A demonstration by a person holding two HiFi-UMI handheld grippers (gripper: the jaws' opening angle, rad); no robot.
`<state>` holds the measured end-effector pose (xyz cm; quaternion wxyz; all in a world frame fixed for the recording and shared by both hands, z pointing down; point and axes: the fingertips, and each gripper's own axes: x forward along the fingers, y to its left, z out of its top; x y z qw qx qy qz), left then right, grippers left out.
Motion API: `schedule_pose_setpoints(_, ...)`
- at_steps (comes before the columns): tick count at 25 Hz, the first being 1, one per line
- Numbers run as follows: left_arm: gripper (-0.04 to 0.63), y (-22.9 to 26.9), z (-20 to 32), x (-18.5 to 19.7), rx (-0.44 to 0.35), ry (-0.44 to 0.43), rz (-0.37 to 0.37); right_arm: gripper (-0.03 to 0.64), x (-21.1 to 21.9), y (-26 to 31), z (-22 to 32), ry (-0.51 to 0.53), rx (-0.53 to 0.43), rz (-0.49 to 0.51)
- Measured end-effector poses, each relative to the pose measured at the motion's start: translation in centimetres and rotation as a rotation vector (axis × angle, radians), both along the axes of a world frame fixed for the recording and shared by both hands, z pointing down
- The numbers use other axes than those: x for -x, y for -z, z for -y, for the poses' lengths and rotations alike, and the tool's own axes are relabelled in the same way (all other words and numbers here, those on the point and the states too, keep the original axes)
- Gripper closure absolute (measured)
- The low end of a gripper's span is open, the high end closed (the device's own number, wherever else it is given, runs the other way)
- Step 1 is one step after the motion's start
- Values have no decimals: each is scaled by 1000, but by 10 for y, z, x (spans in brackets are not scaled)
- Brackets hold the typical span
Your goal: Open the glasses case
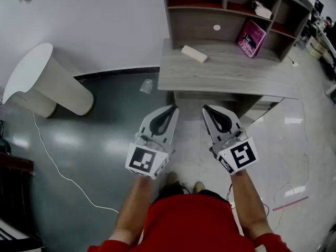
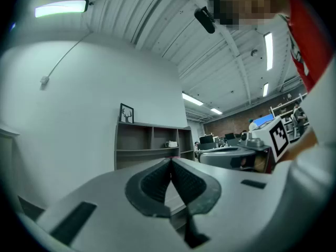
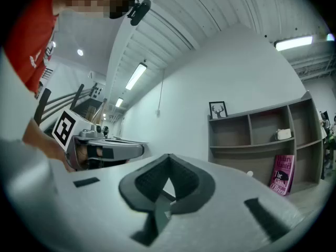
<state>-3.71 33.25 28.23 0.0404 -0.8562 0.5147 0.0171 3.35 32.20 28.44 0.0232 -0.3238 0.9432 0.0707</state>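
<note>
The person in the red top stands facing the grey wood counter (image 1: 226, 77) and holds both tools out level, side by side, short of its front edge. The left hand-held gripper (image 1: 172, 109) has its jaws pressed together, the dark ribbed pads meeting at the tips with nothing between them. The right hand-held gripper (image 1: 206, 109) is just the same, pads closed on each other and holding nothing.

The glasses case (image 1: 194, 53) is a pale cream oblong. It lies flat and slightly askew on the left rear part of the counter, just in front of the shelf unit (image 1: 195, 20) that rises from the back. It is well apart from both grippers, and its lid looks closed.

A magenta book (image 1: 251, 38) leans in the lower right compartment of the shelves, and a small white object (image 1: 261, 9) sits in the compartment above it. A framed deer picture (image 3: 218, 109) stands on top of the unit. Off to the left there is a white round-topped table (image 1: 47, 83), and a thin white cable (image 1: 58, 169) trails across the glossy floor (image 1: 100, 140).
</note>
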Motion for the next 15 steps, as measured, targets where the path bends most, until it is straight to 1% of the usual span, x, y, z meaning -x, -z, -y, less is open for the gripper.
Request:
schedule_pose_setpoints(2, 584, 4, 2, 5, -25, 5, -4, 614, 3, 2, 1, -2, 5, 24)
schedule_pose_setpoints(4, 584, 5, 3, 11, -31, 6, -8, 612, 6, 3, 3, -10, 12, 39)
schedule_pose_setpoints(9, 584, 0, 6, 34, -28, -5, -23, 612, 20, -1, 5, -39, 21, 22)
schedule_pose_setpoints(15, 584, -7, 16, 64, -26, -46, -33, 612, 37, -10, 10, -97, 40, 20)
